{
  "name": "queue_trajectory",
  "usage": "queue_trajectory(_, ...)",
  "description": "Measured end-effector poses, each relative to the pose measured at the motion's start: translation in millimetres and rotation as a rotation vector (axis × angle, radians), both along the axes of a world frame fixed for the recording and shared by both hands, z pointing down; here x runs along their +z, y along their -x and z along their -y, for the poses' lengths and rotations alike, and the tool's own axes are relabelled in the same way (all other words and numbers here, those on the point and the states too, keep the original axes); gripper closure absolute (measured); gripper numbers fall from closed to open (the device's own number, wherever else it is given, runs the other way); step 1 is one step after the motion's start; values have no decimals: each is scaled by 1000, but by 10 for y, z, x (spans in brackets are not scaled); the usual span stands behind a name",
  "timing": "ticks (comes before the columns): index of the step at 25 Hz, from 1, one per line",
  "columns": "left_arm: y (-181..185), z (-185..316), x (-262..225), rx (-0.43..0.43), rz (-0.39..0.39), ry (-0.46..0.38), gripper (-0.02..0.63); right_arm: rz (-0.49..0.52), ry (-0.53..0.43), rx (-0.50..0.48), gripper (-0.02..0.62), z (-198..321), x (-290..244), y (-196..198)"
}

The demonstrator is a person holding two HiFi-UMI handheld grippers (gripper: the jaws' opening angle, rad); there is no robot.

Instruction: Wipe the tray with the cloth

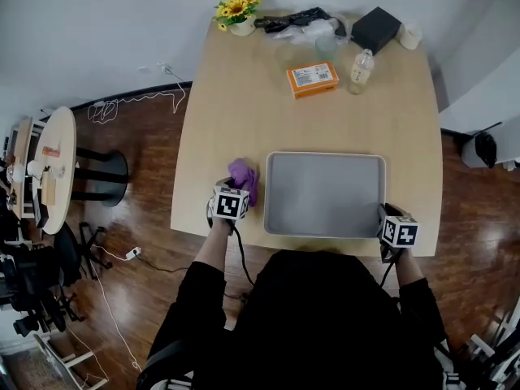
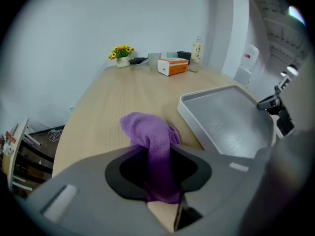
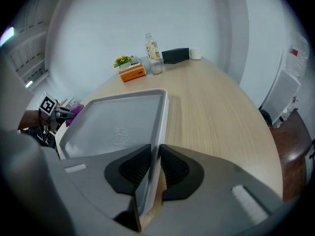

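Plainly arranged for wiping. Across the wooden table (image 1: pixel 244 104), clutter kept to the far edge, leaving the near half free for work. On that near half, grey tray (image 1: pixel 325 156) set flat and square to the front edge, within reach of both hands, bare inside. At its near right corner, pinned by the right gripper (image 3: pixel 153 167), jaws narrow and clamped on the rim wall, likely to stop sliding under the strokes. Just left of the tray, over the wood, purple cloth (image 2: pixel 150 132), bunched and pinched between the nearly closed jaws of the left gripper (image 2: pixel 160 173), tuft poking out ahead as a wiping pad. Not yet on the tray; next, probably a carry over the left rim.
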State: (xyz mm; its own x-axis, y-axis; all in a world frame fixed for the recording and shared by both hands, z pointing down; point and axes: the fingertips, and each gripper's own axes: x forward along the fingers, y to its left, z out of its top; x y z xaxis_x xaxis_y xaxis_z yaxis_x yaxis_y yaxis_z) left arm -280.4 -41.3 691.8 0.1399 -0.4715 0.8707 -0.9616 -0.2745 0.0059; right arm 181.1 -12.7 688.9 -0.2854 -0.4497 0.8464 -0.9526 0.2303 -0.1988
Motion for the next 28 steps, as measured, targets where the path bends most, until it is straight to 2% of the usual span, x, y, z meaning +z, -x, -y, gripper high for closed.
queue_trajectory(3, -79, 120, -253, 2, -20, -51, 525, 15, -6, 19, 531, -3, -12, 5)
queue_trajectory(6, -255, 297, -551, 61, -13, -124, 525, 23, -12, 34, 531, -6, -15, -4)
queue_trajectory(9, -486, 452, -692, 123, -6, -155, 523, 35, -15, 43, 531, -17, -8, -5)
queue_trajectory(11, -671, 547, -657, 174, -2, -152, 523, 39, -17, 43, 531, -13, -8, -3)
queue_trajectory(13, -845, 612, -480, 241, 24, -112, 522, 39, -19, 42, 531, -12, -17, 3)
queue_trajectory(16, -982, 628, -186, 313, 114, -39, 520, 40, -16, 42, 531, -30, -11, 24)
queue_trajectory(18, -1058, 633, -153, 365, 180, -31, 520, 40, -17, 38, 531, -24, -6, 42)
queue_trajectory(20, -1219, 619, -146, 433, 213, -34, 520, 41, -22, 35, 531, -19, -10, 47)
queue_trajectory(22, -1431, 624, -123, 481, 220, -38, 520, 44, -25, 35, 531, -24, -16, 46)
queue_trajectory(24, -1719, 655, -128, 510, 189, -36, 520, 48, -24, 32, 531, -30, -16, 49)
queue_trajectory(26, -2134, 683, -141, 559, 142, -34, 520, 53, -26, 27, 531, -26, -17, 50)
queue_trajectory(28, -2626, 701, -138, 648, 131, -45, 520, 56, -29, 19, 529, -24, -14, 43)
